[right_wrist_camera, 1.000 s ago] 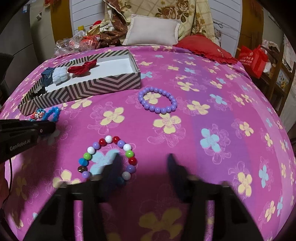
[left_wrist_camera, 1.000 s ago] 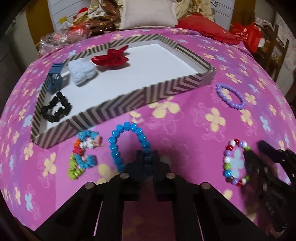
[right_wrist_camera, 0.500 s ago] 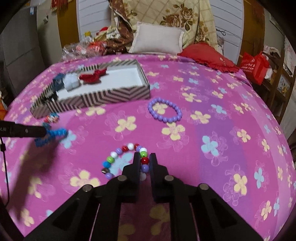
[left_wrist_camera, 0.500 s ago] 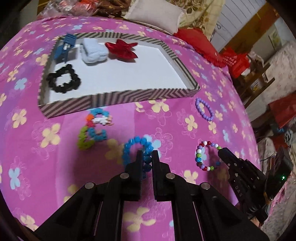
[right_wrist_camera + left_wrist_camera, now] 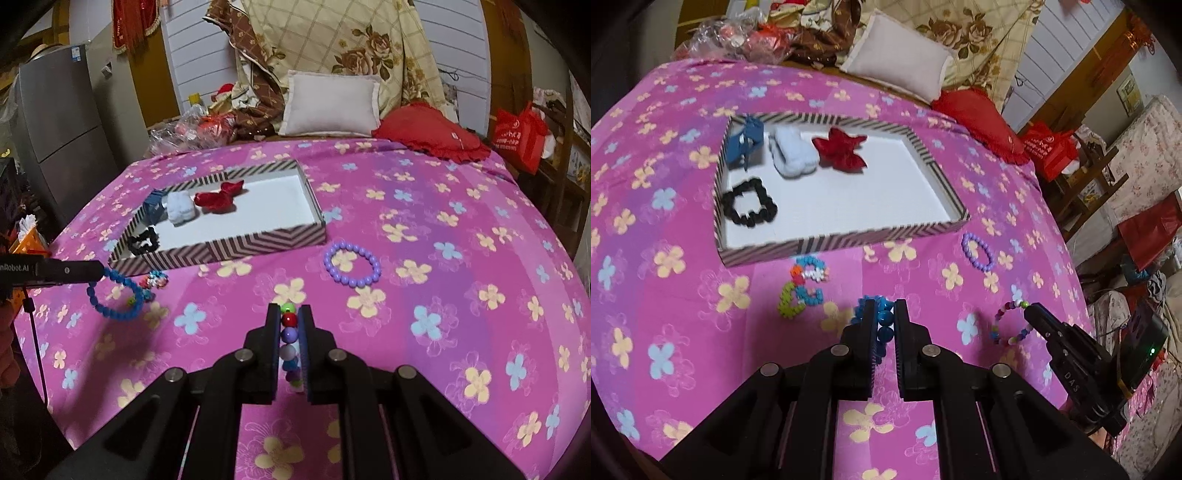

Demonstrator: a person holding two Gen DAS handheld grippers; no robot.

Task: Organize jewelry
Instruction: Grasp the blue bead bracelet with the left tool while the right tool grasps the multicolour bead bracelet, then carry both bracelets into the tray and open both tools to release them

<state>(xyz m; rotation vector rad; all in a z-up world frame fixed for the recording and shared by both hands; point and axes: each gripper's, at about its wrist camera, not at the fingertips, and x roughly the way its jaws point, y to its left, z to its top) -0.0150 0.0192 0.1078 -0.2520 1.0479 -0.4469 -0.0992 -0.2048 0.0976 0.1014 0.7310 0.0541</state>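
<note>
Basically both clamped: left gripper (image 5: 884, 317) on blue bracelet (image 5: 114, 295), right gripper (image 5: 289, 325) on multicolor bracelet (image 5: 1010, 321); dangling loops could snag the striped tray (image 5: 849, 240) rim or slip out.

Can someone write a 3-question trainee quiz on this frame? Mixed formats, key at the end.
1. True or false: the left hand-held gripper is shut on the blue bead bracelet.
2. Which item lies inside the striped tray? A) purple bead bracelet B) black scrunchie C) multicolour bead bracelet
3. Fill in: the right hand-held gripper holds the ____ bead bracelet.

Key
1. True; the bracelet hangs from the closed jaws, off the bedspread.
2. B; the purple one lies on the bedspread outside the tray.
3. multicolour
</note>
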